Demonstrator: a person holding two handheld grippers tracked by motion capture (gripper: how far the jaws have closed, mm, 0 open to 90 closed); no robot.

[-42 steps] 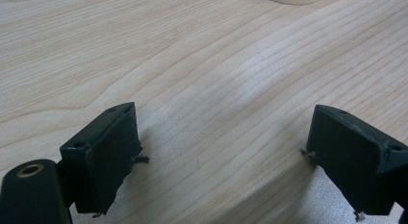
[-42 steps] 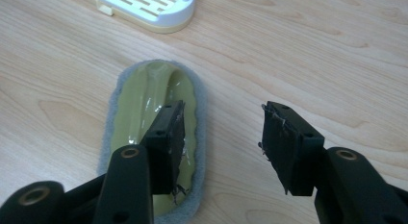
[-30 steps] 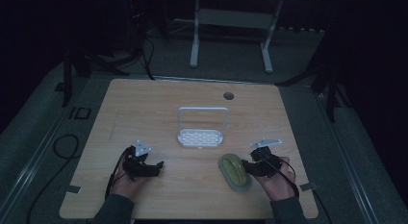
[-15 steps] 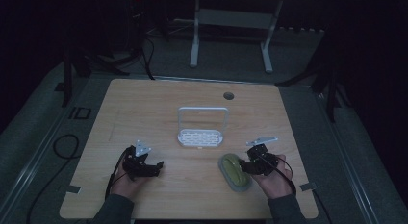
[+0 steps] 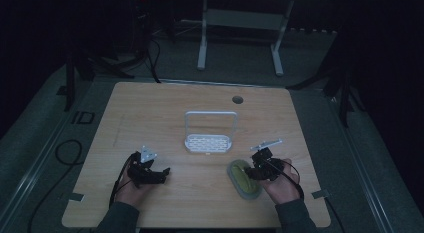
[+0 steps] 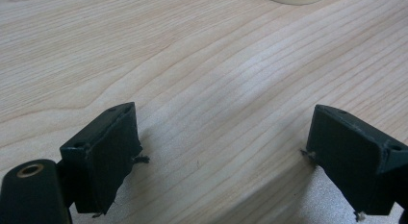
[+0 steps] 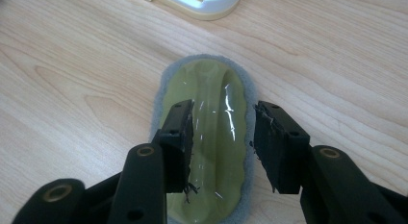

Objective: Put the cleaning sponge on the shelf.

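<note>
Scrubber (image 5: 244, 178) lay flat on the bench (image 5: 150, 113), near the right front corner: an oval pad with a grey fuzzy rim and a glossy yellow-green moulded grip on top. The right claw (image 5: 251, 171) hovered just over it. In the right gripper view, the right claw (image 7: 223, 142) stood partly open, its two black jaws straddling the raised ridge of the scrubber (image 7: 211, 137), one on each side, with a gap showing between each pad and the plastic. It had hold of nothing yet.

The left claw (image 5: 159, 173) rested low over bare wood at the near left, well apart from the scrubber. In the left gripper view, the left claw (image 6: 221, 152) was spread wide and empty, with only the bench's grain between its jaws.

A white rack (image 5: 210, 134) with a slotted base and an upright wire hoop stood at the middle of the bench, just beyond the scrubber; its near edge showed at the top of the right gripper view (image 7: 197, 3).

By my judgement, the step in hand was the grasp of the scrubber by its ridge, with the approach done and the closing not yet made. The next move called for the right claw to settle a little lower, keep centred on the ridge, then close firmly, since the glossy plastic looked slippery and the ridge curved. A lift toward the rack seemed the likely aim after that.
</note>
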